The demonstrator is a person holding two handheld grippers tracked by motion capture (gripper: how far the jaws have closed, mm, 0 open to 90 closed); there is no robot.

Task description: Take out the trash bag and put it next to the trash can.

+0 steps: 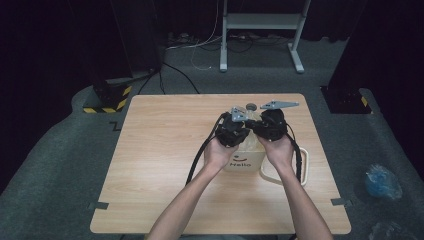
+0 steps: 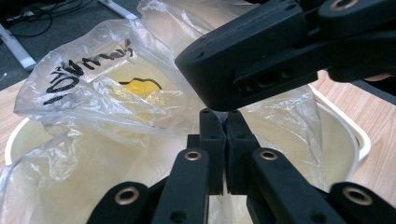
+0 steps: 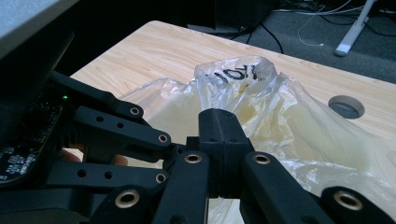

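Clear plastic bag [image 2: 93,93] w/ black marker writing, yellow item [image 2: 139,87] inside; cream bucket [image 1: 245,160]; light wood table [image 1: 160,150].

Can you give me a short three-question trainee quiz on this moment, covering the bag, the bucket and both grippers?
1. True or false: the left gripper has its jaws closed on the clear plastic bag.
2. What does the bag sit in? A) a cardboard box B) a cream bucket C) a wire basket
3. Fill in: the word printed on the front of the bucket in the high view is ____.

Key
1. True; its jaws meet with the bag's film pinched between them, and the right gripper pinches the bag the same way.
2. B; the cream bucket stands on the wooden table.
3. Hello.
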